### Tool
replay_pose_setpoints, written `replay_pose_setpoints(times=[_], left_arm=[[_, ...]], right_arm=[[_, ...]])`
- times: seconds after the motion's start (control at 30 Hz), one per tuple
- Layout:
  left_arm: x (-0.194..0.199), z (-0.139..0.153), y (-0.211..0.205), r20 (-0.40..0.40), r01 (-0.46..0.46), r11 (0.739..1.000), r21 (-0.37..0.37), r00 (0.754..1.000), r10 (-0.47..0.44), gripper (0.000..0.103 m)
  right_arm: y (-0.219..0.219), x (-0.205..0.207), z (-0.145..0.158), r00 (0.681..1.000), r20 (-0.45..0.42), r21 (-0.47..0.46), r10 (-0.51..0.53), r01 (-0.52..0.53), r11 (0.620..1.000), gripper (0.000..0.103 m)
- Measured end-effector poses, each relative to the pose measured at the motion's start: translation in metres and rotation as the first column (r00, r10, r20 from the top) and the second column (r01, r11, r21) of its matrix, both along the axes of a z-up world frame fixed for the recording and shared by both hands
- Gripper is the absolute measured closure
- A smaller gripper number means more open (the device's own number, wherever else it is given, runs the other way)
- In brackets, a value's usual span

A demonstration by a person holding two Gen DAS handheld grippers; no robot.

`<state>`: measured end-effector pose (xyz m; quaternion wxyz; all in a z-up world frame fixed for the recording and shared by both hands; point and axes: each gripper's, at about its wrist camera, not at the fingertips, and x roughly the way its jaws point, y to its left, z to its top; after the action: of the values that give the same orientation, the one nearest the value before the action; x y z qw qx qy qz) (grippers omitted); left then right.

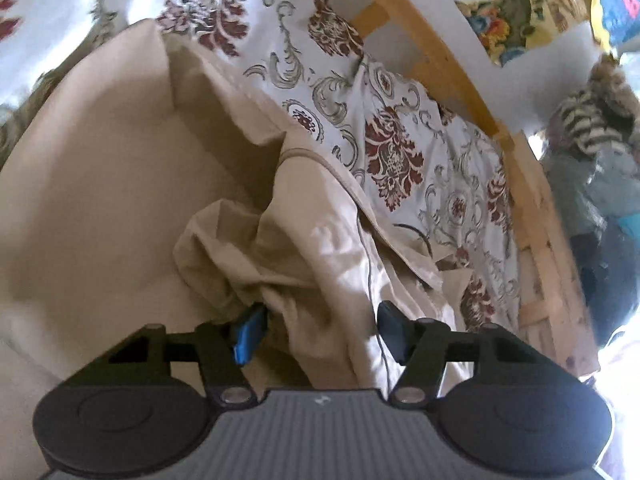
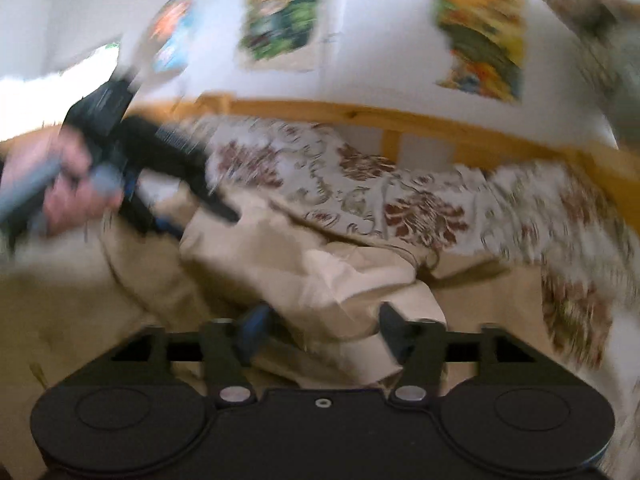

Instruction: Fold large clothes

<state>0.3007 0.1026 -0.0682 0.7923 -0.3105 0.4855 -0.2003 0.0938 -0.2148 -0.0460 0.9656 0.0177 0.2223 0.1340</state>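
Beige garment lies rumpled on the floral bedspread, bunched between the spread-apart jaws of left gripper and right gripper. Likely mid-fold; next, each should close on an edge.

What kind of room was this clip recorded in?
Most likely a bedroom, perhaps a child's. A beige garment lies on a white bedsheet with dark red floral print, edged by a pale wooden bed rail, and colourful cartoon posters hang on the white wall.
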Motion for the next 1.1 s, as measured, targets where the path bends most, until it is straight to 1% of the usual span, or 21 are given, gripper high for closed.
replay_pose_setpoints(times=[0.07,0.13,0.17,0.23,0.3,0.37,0.4,0.43,0.47,0.5,0.53,0.57,0.6,0.63,0.67,0.77,0.83,0.9,0.93,1.0,1.1], left_arm=[[-0.014,0.002,0.012,0.020,-0.013,1.000,0.011,1.000,0.013,0.030],[-0.024,0.005,0.025,0.061,-0.025,0.999,0.031,0.998,0.023,0.029],[-0.027,0.007,0.030,0.075,-0.038,0.998,0.047,0.997,0.034,0.029],[-0.027,0.009,0.036,0.077,-0.056,0.996,0.073,0.996,0.051,0.029],[-0.020,0.010,0.037,0.068,-0.062,0.996,0.065,0.996,0.057,0.029],[-0.009,0.006,0.033,0.047,-0.070,0.996,0.061,0.997,0.067,0.029],[-0.003,0.002,0.031,0.023,-0.091,0.993,0.068,0.996,0.090,0.029],[0.002,-0.004,0.031,-0.001,-0.103,0.993,0.061,0.995,0.103,0.032],[0.007,-0.010,0.029,-0.027,-0.103,0.994,0.041,0.994,0.104,0.053],[0.010,-0.016,0.027,-0.047,-0.090,0.996,0.018,0.995,0.091,0.088],[0.013,-0.019,0.024,-0.057,-0.072,0.997,0.001,0.996,0.072,0.103],[0.013,-0.020,0.021,-0.049,-0.069,0.997,0.013,0.996,0.070,0.103],[0.011,-0.016,0.019,-0.022,-0.071,0.997,0.028,0.997,0.071,0.103],[0.007,-0.009,0.019,0.025,-0.077,0.997,0.028,0.997,0.077,0.103],[0.003,-0.003,0.020,0.069,-0.091,0.996,0.012,0.994,0.090,0.103],[-0.017,0.016,0.036,0.178,-0.130,0.990,-0.052,0.974,0.137,0.103],[-0.029,0.017,0.046,0.206,-0.128,0.989,-0.068,0.969,0.140,0.103],[-0.038,0.005,0.049,0.184,-0.114,0.993,-0.039,0.976,0.119,0.103],[-0.042,-0.006,0.051,0.156,-0.115,0.993,-0.037,0.980,0.120,0.103],[-0.052,-0.022,0.055,0.123,-0.130,0.989,-0.067,0.983,0.137,0.103],[-0.070,-0.030,0.059,0.124,-0.132,0.987,-0.096,0.982,0.144,0.103]], right_arm=[[-0.017,0.002,0.003,0.999,-0.011,0.105,-0.049,0.050,0.993,0.024],[-0.036,0.006,0.002,0.994,-0.015,0.198,-0.110,0.111,0.974,0.018],[-0.046,0.009,0.001,0.988,-0.024,0.232,-0.150,0.151,0.961,0.017],[-0.062,0.019,-0.005,0.975,-0.069,0.285,-0.213,0.224,0.932,0.017],[-0.075,0.032,-0.014,0.964,-0.120,0.341,-0.239,0.266,0.902,0.017],[-0.084,0.047,-0.027,0.957,-0.169,0.410,-0.235,0.285,0.866,0.019],[-0.086,0.054,-0.034,0.956,-0.193,0.439,-0.221,0.286,0.852,0.021],[-0.087,0.060,-0.042,0.955,-0.215,0.460,-0.203,0.283,0.842,0.024],[-0.086,0.063,-0.046,0.954,-0.228,0.463,-0.193,0.280,0.841,0.029],[-0.083,0.066,-0.051,0.955,-0.235,0.458,-0.180,0.272,0.846,0.034],[-0.080,0.067,-0.054,0.958,-0.237,0.448,-0.163,0.256,0.856,0.053],[-0.076,0.068,-0.056,0.960,-0.233,0.420,-0.156,0.244,0.874,0.067],[-0.072,0.066,-0.056,0.962,-0.216,0.386,-0.167,0.241,0.890,0.072],[-0.069,0.065,-0.054,0.968,-0.184,0.357,-0.172,0.228,0.906,0.083],[-0.068,0.065,-0.052,0.971,-0.162,0.338,-0.177,0.223,0.914,0.088],[-0.069,0.065,-0.042,0.975,-0.077,0.298,-0.210,0.223,0.928,0.093],[-0.071,0.064,-0.037,0.976,-0.039,0.292,-0.214,0.216,0.932,0.093],[-0.072,0.065,-0.036,0.976,-0.034,0.292,-0.214,0.214,0.932,0.093],[-0.072,0.066,-0.038,0.976,-0.046,0.290,-0.212,0.216,0.933,0.093],[-0.072,0.068,-0.040,0.975,-0.060,0.274,-0.215,0.223,0.936,0.093],[-0.074,0.069,-0.043,0.971,-0.080,0.273,-0.224,0.238,0.932,0.092]])
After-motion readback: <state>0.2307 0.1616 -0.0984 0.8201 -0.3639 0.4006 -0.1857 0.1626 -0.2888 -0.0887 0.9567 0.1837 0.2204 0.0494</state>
